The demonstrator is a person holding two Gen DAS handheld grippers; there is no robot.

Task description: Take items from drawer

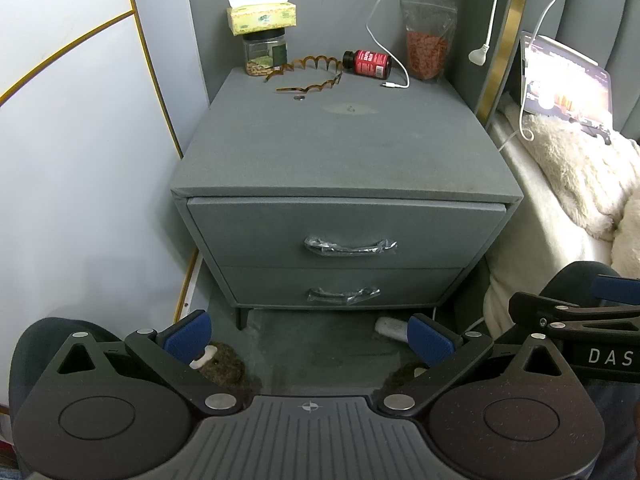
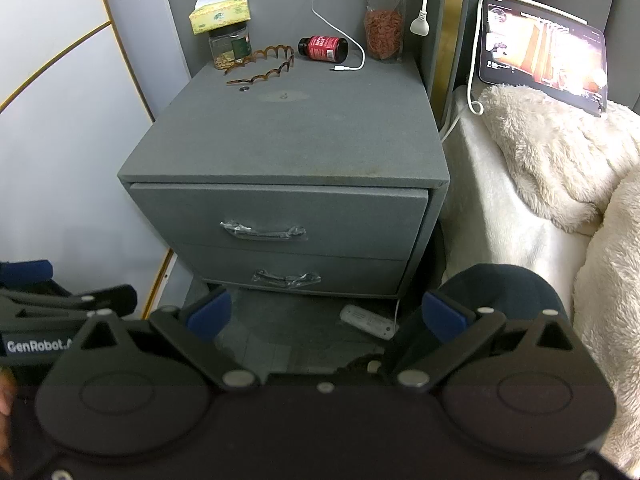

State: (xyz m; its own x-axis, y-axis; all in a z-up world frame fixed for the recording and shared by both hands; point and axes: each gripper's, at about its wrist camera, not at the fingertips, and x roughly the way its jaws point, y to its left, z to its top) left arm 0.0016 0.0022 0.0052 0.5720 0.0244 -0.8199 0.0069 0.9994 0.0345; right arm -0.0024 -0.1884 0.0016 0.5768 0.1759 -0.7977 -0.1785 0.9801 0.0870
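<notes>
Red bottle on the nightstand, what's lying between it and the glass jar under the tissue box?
A brown wavy headband lies between the red bottle and the glass jar, with a small coin just in front. Both wrist views show it.

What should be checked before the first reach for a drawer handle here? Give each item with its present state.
1. Left tool open and empty: ok.
2. Right tool open and empty: ok.
3. Top drawer opened: not ok, it sits nearly shut.
4. Top handle unobstructed: ok, though still in plastic wrap.
5. Bottom drawer shut, handle wrapped too: ok.
6. Drawer contents known: cannot tell, nothing inside shows.
</notes>
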